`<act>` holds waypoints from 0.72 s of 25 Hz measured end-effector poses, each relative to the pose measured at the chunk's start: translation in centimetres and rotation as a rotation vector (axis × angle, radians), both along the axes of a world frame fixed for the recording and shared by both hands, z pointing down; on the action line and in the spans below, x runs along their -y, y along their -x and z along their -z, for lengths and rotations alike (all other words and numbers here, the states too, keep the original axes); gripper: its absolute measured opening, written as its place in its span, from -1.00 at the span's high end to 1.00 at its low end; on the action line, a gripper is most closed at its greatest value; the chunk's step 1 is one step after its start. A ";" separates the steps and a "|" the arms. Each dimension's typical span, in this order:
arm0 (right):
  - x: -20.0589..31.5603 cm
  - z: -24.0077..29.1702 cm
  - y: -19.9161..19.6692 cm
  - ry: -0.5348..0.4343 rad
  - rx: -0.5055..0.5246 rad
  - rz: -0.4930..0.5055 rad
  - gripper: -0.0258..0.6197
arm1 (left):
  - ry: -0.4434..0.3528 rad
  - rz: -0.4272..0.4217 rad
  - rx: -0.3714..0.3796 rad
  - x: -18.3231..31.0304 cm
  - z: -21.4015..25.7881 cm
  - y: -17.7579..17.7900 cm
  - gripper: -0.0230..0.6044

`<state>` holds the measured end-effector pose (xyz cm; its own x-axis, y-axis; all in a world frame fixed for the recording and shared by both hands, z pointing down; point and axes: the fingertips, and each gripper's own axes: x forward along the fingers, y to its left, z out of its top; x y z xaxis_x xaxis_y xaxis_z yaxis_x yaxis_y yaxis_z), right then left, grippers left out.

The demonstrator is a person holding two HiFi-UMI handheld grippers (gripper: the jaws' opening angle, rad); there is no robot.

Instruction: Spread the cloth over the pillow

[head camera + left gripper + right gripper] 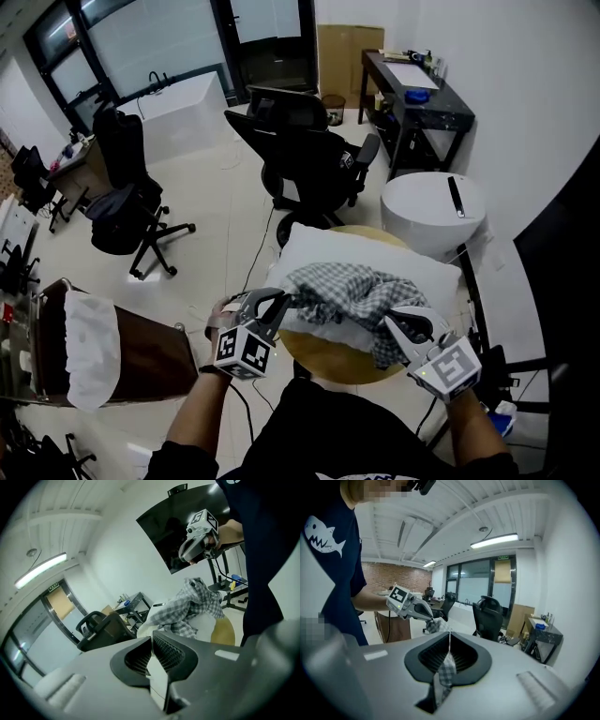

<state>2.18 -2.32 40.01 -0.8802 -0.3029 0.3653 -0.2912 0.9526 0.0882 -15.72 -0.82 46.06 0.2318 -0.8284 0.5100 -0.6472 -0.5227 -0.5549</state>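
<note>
My left tool [284, 302] is pressed together on the near left edge of the checked cloth [349, 284]. In the left gripper view a pale strip of fabric sits pinched between the ribbed pads, and in the right gripper view the checked fabric bunches at this tool's tip. My right tool [396, 324] is also pressed together on the cloth: a narrow checked fold runs down between its jaws in the right gripper view. In the head view it holds the near right corner, where the fabric hangs over the pillow's edge.

The cloth is not flat. It lies crumpled in a heap over the near half of the white pillow [314, 246], stretched a little between my two tools, with the far half of the pillow bare. The pillow rests on a round wooden counter [323, 362] and overhangs it on the left and right.

Beyond the pillow stands a black office chair [300, 155]. A round white table [427, 211] sits to the far right, and a dark desk [417, 94] is against the wall behind it.
</note>
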 end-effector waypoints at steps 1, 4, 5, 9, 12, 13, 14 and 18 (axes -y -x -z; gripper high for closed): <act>0.1 -0.1 0.8 -0.011 -0.016 0.023 0.86 | -0.012 0.001 0.022 -0.3 0.7 0.6 0.91; 0.4 -0.3 3.1 -0.040 -0.054 0.097 0.75 | -0.036 0.004 0.083 -1.3 2.1 2.0 0.91; 0.6 -0.4 3.8 -0.049 -0.067 0.118 0.72 | -0.039 0.007 0.096 -1.6 2.4 2.5 0.91; 1.8 -0.7 6.4 -0.076 -0.101 0.180 0.63 | -0.030 0.010 0.099 -3.2 3.1 3.8 0.91; 4.0 -1.4 7.8 -0.064 -0.112 0.207 0.61 | -0.002 -0.001 0.074 -4.8 3.0 4.3 0.91; 4.9 -1.9 8.2 -0.052 -0.126 0.212 0.60 | 0.010 -0.007 0.064 -5.3 2.8 4.3 0.91; 5.8 -2.7 8.7 -0.038 -0.148 0.217 0.58 | 0.023 -0.012 0.052 -5.8 2.4 4.4 0.91; 8.6 -7.8 10.8 0.048 -0.290 0.265 0.53 | 0.080 -0.026 0.016 -7.4 0.2 3.9 0.91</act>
